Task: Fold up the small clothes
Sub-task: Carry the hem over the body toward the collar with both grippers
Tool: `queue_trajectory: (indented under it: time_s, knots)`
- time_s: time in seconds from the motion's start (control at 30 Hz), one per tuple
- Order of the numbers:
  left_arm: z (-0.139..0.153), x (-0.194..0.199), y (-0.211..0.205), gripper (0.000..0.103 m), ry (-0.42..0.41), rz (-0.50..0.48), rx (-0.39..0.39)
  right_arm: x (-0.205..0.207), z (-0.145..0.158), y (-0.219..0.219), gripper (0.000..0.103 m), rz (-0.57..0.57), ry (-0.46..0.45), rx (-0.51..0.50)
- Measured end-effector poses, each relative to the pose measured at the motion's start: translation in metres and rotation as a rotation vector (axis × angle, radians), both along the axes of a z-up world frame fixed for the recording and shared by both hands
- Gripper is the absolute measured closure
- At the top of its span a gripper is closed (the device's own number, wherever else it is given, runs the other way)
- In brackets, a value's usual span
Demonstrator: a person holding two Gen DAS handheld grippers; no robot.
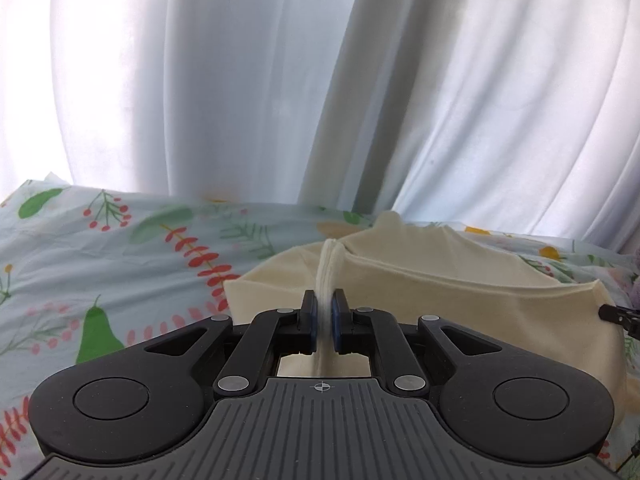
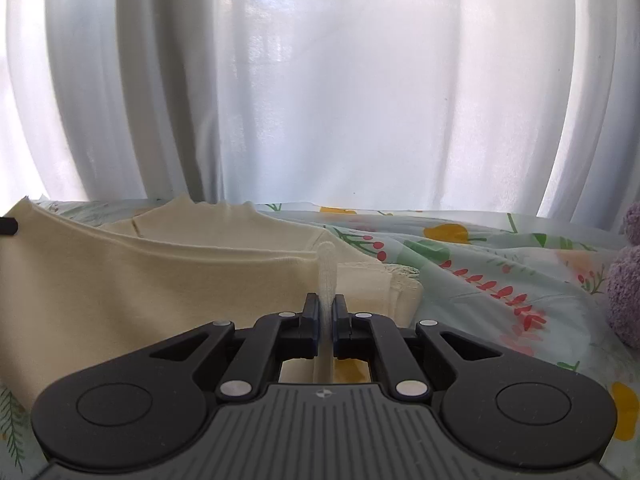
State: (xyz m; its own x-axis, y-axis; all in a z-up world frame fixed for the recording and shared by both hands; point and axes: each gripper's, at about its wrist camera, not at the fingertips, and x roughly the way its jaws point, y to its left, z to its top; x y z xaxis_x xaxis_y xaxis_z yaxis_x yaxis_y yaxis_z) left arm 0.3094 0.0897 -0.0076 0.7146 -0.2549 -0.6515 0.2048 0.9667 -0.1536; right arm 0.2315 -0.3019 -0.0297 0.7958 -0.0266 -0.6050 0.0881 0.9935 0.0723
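A small cream garment (image 1: 460, 288) lies on a flower-printed sheet (image 1: 120, 264). My left gripper (image 1: 324, 300) is shut on a bunched edge of it, and the cloth stands up in a narrow fold between the pads. The lifted edge stretches taut to the right, where the tip of the other gripper (image 1: 618, 316) shows. In the right wrist view the same cream garment (image 2: 140, 292) spreads to the left. My right gripper (image 2: 327, 304) is shut on its near right edge, with a thin strip of cloth sticking up between the pads. The left gripper's tip (image 2: 8, 227) shows at the far left.
White curtains (image 1: 280, 80) hang right behind the bed's far edge. A fuzzy lilac soft toy (image 2: 626, 280) sits at the right edge of the right wrist view. The printed sheet (image 2: 500, 280) lies bare to the right of the garment.
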Motion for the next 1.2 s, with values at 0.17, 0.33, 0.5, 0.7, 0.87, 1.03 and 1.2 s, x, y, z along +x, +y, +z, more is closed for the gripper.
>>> queue_trajectory:
  time_s: [0.17, 0.33, 0.5, 0.7, 0.87, 1.03, 1.2]
  knots:
    - [-0.038, 0.022, 0.0, 0.086, 0.164, -0.084, -0.072, 0.028, -0.022, -0.012, 0.096, -0.009, 0.105, 0.062]
    - [-0.043, 0.012, 0.005, 0.056, 0.154, -0.167, -0.126, 0.019, -0.025, -0.009, 0.082, 0.064, 0.136, 0.038]
    - [-0.05, 0.013, -0.009, 0.08, 0.187, -0.175, -0.001, 0.015, -0.029, 0.004, 0.083, 0.127, 0.159, -0.046]
    - [-0.003, 0.004, -0.017, 0.094, 0.049, -0.181, 0.037, 0.016, -0.007, 0.015, 0.097, 0.145, 0.09, -0.111]
    - [0.023, 0.039, -0.032, 0.094, -0.08, -0.118, 0.101, 0.054, 0.015, 0.016, 0.097, 0.094, 0.029, -0.171]
    - [0.006, 0.089, -0.044, 0.093, -0.045, -0.004, 0.091, 0.101, 0.009, 0.012, 0.096, 0.0, 0.007, -0.19]
    - [-0.028, 0.096, -0.039, 0.081, 0.071, 0.046, 0.073, 0.113, -0.008, -0.007, 0.094, -0.091, 0.06, -0.096]
